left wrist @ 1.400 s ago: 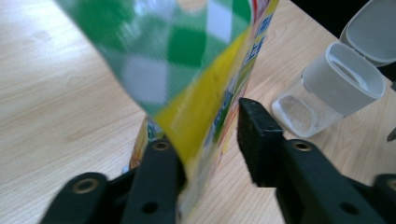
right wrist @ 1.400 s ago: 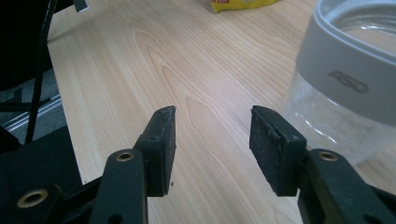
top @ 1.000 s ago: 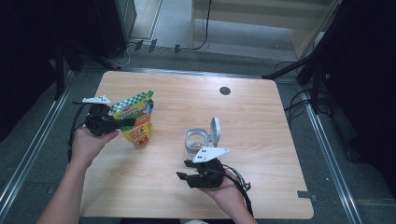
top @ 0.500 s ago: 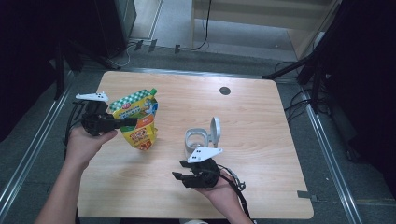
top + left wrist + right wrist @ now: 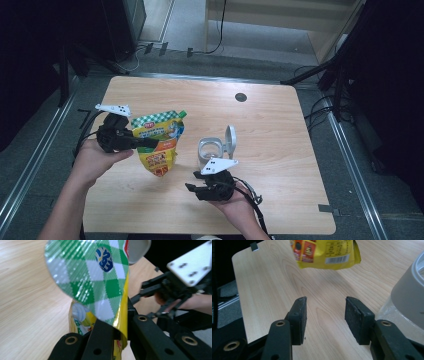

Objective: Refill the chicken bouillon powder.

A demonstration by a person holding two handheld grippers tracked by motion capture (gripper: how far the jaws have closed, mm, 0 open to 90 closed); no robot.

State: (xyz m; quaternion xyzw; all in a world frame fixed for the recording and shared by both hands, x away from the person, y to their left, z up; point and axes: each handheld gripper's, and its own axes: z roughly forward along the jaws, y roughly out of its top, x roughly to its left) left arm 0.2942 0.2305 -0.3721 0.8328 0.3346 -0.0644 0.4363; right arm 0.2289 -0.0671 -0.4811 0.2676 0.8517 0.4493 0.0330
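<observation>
Near the table's left edge, the left claw (image 5: 145,143) is clamped on the side of a yellow pouch (image 5: 159,145) with a green-checked top, holding it upright and clear of the table (image 5: 280,115). In the left gripper view the pouch's sealed edge (image 5: 120,322) is pinched between the two black jaws, and the checked top curls above them. Toward the middle of the table, just right of the pouch, a clear jar (image 5: 210,152) with a white collar stands upright, its hinged white lid (image 5: 230,138) flipped open and standing up. Near the front edge, just in front of the jar, the right claw (image 5: 192,189) sits in the person's right hand with its jaws about half open and nothing between them; in the right gripper view its pads (image 5: 300,317) frame bare wood, with the pouch's bottom edge (image 5: 329,255) hanging beyond them and the jar (image 5: 409,295) at the right.
</observation>
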